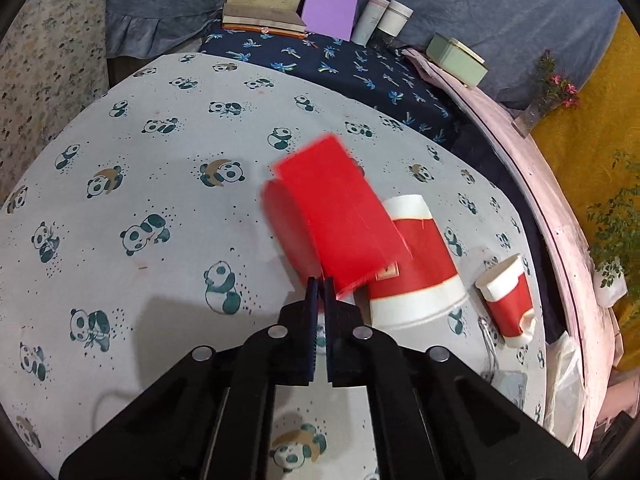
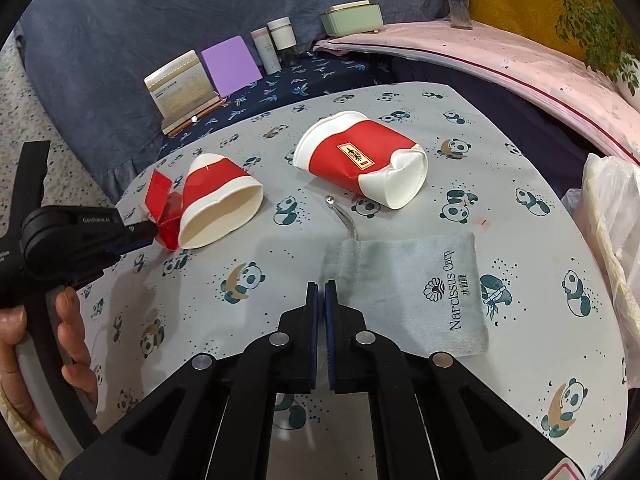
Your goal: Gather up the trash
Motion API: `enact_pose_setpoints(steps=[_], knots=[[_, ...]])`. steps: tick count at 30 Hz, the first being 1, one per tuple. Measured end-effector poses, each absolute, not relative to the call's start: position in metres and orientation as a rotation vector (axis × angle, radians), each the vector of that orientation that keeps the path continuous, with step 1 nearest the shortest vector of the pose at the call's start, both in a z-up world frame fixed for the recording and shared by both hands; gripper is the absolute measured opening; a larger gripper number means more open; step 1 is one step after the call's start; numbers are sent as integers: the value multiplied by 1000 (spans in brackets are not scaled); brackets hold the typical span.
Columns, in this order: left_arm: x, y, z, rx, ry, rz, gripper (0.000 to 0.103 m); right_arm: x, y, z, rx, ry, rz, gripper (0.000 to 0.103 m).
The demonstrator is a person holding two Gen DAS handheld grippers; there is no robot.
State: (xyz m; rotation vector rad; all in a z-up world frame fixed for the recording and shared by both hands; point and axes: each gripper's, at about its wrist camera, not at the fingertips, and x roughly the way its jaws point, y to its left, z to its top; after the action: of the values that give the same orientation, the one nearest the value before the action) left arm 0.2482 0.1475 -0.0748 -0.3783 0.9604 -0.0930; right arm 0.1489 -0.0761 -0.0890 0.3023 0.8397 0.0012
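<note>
L tongs (image 1: 319,280) clamping a red wrapper (image 1: 336,216); R tongs (image 2: 320,284) pinched shut, holding nothing.

Wrapper is looking glossy, creased and folded, bright red, blurred in L view; in R view it's sitting at the counter's (image 2: 400,360) left edge, touching the mouth end of a red-and-white paper cup (image 2: 220,208) lying on its side. A second cup (image 2: 360,160), crushed and dented at one end, with a small label, is lying farther back, apart from the first. R tongs are hovering over the panda-print cloth just beside a grey pouch (image 2: 408,292). A hand (image 2: 40,352) is gripping the L tool's handle.
</note>
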Motion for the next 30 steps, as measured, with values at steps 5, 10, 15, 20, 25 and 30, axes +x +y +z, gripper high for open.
enact_pose_setpoints(steps=[5,10,15,20,25,30], knots=[[231,145,-60,-357,926,-110,0,138,-73,-74,295,808,12,1],[213,137,-38,-348,891,-148,0,125,-74,-56,292,764,16,1],[193,127,-20,-339,859,-187,0,111,-78,-40,293,725,12,1],[174,113,-4,-315,838,-227,0,97,-86,-26,301,687,1,1],[162,97,5,-295,830,-261,0,85,-96,-15,314,657,-11,1],[156,85,10,-278,820,-277,0,79,-104,-15,341,664,-4,1]])
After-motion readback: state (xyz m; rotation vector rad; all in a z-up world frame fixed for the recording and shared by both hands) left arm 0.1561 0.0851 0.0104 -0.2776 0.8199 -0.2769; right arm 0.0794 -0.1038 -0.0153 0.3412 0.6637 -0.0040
